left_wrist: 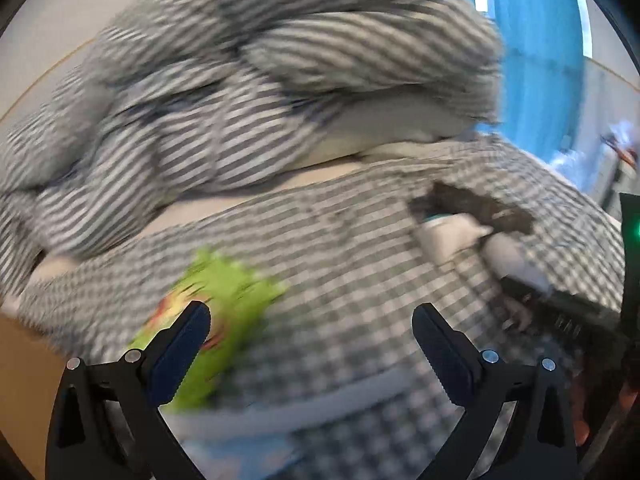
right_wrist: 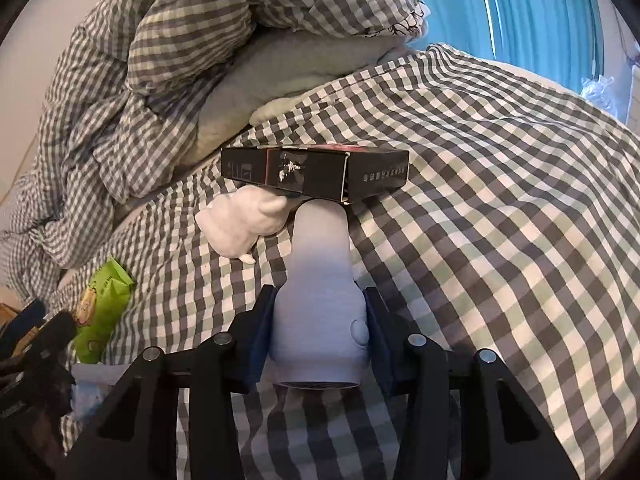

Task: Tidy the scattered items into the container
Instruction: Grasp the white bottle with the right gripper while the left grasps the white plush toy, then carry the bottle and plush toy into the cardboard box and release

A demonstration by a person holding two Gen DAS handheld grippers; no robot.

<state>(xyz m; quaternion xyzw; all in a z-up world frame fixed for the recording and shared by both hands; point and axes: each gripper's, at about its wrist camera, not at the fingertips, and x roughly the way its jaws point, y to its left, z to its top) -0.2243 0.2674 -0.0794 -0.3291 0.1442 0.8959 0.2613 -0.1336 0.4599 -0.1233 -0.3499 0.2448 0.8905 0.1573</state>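
Observation:
My right gripper (right_wrist: 320, 316) is shut on a pale lilac bottle (right_wrist: 320, 280) that lies along the checked bedspread and points away from me. Past its far end lie a black box (right_wrist: 316, 174) and a white soft toy (right_wrist: 240, 222). A green snack packet (right_wrist: 102, 312) lies at the left of the bed. My left gripper (left_wrist: 310, 340) is open and empty above the bed, its left finger over the green packet (left_wrist: 224, 300). The left wrist view is blurred. No container is clearly visible.
A bunched checked duvet (right_wrist: 152, 60) and a grey pillow (right_wrist: 288, 68) fill the far side of the bed. A blue curtain (right_wrist: 532, 12) hangs behind. The left gripper shows at the lower left of the right wrist view (right_wrist: 28, 344).

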